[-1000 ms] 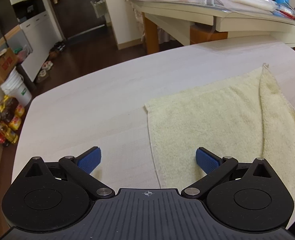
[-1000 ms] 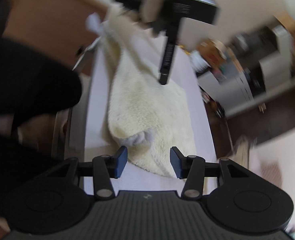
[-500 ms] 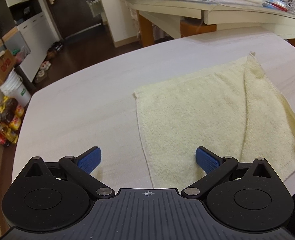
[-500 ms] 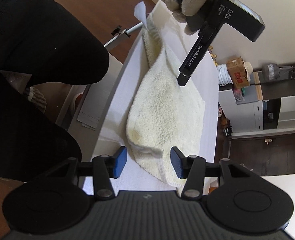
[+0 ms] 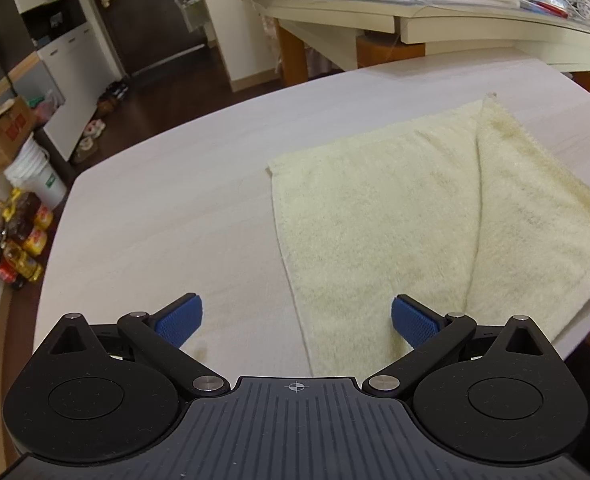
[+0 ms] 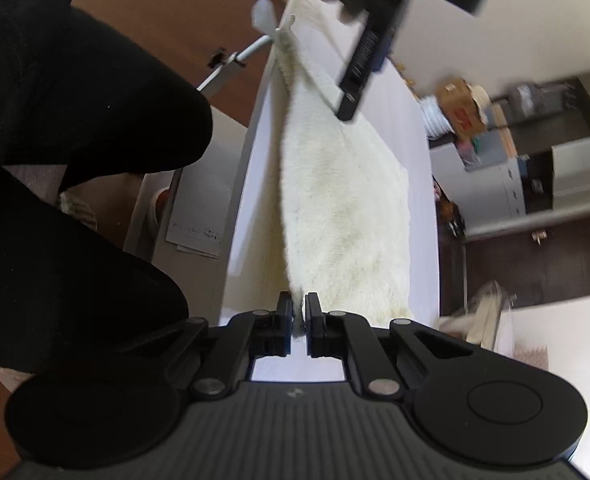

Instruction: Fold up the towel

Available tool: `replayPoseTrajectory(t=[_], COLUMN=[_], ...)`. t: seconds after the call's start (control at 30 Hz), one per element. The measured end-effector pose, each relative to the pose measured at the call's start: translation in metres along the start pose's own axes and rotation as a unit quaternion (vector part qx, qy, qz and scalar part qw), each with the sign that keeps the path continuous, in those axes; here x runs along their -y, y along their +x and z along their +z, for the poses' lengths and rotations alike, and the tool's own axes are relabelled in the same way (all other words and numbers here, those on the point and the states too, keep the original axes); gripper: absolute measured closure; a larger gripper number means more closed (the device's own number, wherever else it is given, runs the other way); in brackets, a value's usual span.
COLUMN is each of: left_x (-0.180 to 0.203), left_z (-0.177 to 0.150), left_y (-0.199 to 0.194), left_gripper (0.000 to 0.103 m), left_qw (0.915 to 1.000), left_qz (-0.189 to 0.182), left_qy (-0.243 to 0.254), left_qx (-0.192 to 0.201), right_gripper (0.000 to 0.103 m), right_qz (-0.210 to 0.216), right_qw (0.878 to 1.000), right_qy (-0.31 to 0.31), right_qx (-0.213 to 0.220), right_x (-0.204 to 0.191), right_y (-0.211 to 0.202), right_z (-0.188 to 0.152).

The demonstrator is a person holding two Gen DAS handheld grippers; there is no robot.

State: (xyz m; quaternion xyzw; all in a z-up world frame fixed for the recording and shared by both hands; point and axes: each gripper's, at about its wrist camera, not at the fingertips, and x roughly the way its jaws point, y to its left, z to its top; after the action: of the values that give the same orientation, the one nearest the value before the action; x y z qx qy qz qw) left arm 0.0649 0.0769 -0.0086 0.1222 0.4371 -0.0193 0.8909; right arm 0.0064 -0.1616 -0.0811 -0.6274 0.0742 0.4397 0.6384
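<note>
From the left wrist view, our left claw (image 5: 297, 318) hangs wide apart and empty above the pale wooden counter (image 5: 167, 200), over the near left edge of the pale yellow terry towel (image 5: 375, 216), one corner folded over. From the right wrist view, our right claw (image 6: 299, 312) pinches the towel's near corner (image 6: 297, 300); we should lift gently and keep the edges aligned.
</note>
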Motion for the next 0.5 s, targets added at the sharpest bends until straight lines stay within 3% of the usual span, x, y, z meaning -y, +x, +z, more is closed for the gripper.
replayPoseTrajectory(t=[0.13,0.3,0.4,0.5], left_x=[-0.004,0.0,0.005,0.015], left_z=[-0.019,-0.044,-0.058,-0.066], left_y=[-0.024,-0.048,-0.057,-0.064], left_gripper=[0.0,0.0,0.001,0.002], left_qw=[0.9999,0.996,0.9871,0.9707], left_qz=[-0.005,-0.025,-0.043,-0.063], left_qy=[0.011,0.078,0.146,0.222], left_qx=[0.011,0.036,0.051,0.067], right_gripper=[0.096,0.096,0.096,0.096], right_qz=[-0.004,-0.009,-0.012,-0.013], right_qw=[1.0,0.998,0.997,0.997], right_qy=[0.024,0.062,0.068,0.072], right_qx=[-0.006,-0.01,-0.013,-0.018], right_x=[-0.005,-0.004,-0.002,-0.002], right_y=[-0.011,-0.019,-0.021,-0.021], right_z=[-0.008,-0.016,-0.016,-0.016])
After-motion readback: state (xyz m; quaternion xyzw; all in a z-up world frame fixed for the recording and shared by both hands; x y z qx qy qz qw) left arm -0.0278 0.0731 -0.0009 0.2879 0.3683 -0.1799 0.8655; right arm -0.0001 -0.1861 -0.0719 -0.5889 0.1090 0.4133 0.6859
